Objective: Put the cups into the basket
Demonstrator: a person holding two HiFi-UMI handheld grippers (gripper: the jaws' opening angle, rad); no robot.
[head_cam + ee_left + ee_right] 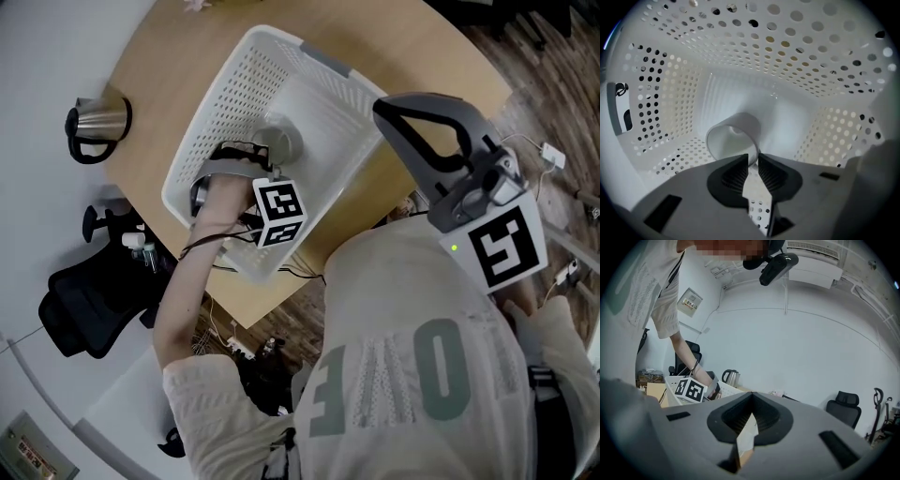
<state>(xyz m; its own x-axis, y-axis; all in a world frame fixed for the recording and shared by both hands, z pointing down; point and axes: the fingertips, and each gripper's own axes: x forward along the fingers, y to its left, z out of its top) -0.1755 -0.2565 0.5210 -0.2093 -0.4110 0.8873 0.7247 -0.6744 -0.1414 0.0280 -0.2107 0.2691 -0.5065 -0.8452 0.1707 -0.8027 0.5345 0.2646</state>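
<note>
The left tool (753, 158) is down inside the white plastic basket (225, 103). Its jaws are closed almost together on the thin wall of a white cup (733, 138), pinching the rim at its lower right edge. The cup lies on its side directly ahead of the jaws. Its long axis runs away from the tool toward the far end of the basket, with the open mouth turned back toward the tool and a little to the left. It is low over the basket floor, but I cannot tell whether it rests there or hangs just above.

The cup is smooth and matte with a round rim, probably plastic or glazed ceramic, and looks light enough to hang from an edge grip. The basket is rigid moulded plastic. Its walls and part of its floor are pierced with rows of round holes, and the middle of the floor is solid and faintly ribbed.

The next move looks like a release: lower the cup until its side meets the floor, then part the jaws and draw straight back along the cup's axis. A cup lying on its side may roll across the smooth floor once it is let go.

The right tool (750, 404) is held up by the person's torso, well away from the basket. It points out into the room with its jaws shut on nothing. The basket stands on a round wooden counter (412, 47), and a steel kettle (96, 122) sits near the counter's edge.
</note>
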